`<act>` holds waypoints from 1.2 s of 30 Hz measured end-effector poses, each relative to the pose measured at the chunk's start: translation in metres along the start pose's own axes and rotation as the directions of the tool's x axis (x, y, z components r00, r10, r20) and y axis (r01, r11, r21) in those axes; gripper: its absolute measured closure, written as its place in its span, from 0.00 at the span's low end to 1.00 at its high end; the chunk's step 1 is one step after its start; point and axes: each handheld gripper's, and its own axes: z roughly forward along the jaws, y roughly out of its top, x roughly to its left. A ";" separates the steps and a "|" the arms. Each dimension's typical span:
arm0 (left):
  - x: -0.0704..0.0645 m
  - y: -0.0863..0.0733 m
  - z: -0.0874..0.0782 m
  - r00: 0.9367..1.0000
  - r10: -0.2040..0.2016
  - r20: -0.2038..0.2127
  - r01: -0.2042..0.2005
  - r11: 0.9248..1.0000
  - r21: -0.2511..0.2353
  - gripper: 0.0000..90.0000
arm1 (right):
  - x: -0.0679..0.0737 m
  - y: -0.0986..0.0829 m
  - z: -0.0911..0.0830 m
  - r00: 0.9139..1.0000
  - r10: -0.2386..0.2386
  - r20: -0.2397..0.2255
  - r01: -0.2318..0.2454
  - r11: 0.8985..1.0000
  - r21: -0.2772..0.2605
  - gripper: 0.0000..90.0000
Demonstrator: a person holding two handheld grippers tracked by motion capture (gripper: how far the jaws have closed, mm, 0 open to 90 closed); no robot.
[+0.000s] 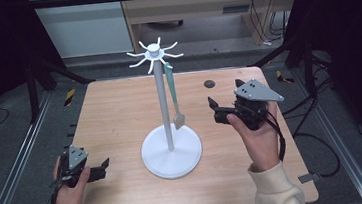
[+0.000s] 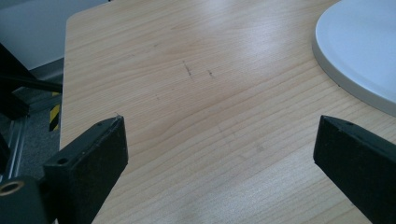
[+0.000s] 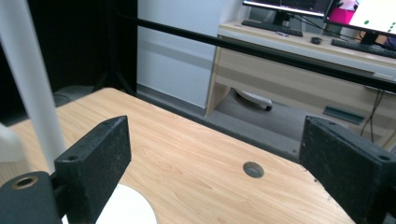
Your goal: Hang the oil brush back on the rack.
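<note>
Both hands sit at the near edge of the surface (image 1: 119, 108), each holding a claw. Left claw (image 1: 105, 163) lies low near the front left corner, jaws spread wide over bare wood, nothing between them, the stand's base (image 2: 359, 51) off to one side in its own view. Right claw (image 1: 211, 103) is held up off the surface to the right of the stand (image 1: 161, 99), jaws likewise spread and empty, pointed toward the pole (image 3: 28, 79). A green spatula (image 1: 173, 95) hangs from one hook of the stand's top ring, blade down, close beside the pole and above the base — no claw touches it. By my reading the work is at its reach stage: the spatula is either just hung or about to be taken. If taken, the right claw must close in level on the handle, pinch it, then lift it clear of the hook without tipping the stand.
</note>
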 end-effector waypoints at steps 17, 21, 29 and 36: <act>-0.002 0.001 -0.001 1.000 0.020 -0.002 -0.020 1.000 -0.006 0.03 | -0.030 -0.025 0.005 0.992 0.034 0.118 -0.041 0.998 0.055 0.10; -0.002 0.001 -0.001 1.000 0.018 -0.003 -0.018 1.000 -0.008 0.03 | -0.037 -0.029 0.004 0.989 0.037 0.143 -0.046 0.997 0.064 0.09; -0.002 0.001 -0.001 1.000 0.019 0.002 -0.019 1.000 -0.009 0.03 | -0.052 -0.045 0.008 0.983 0.069 0.171 -0.085 0.992 0.091 0.09; -0.003 0.001 0.000 1.000 0.025 0.006 -0.025 1.000 -0.006 0.03 | -0.061 -0.058 0.012 0.977 0.074 0.202 -0.098 0.989 0.112 0.10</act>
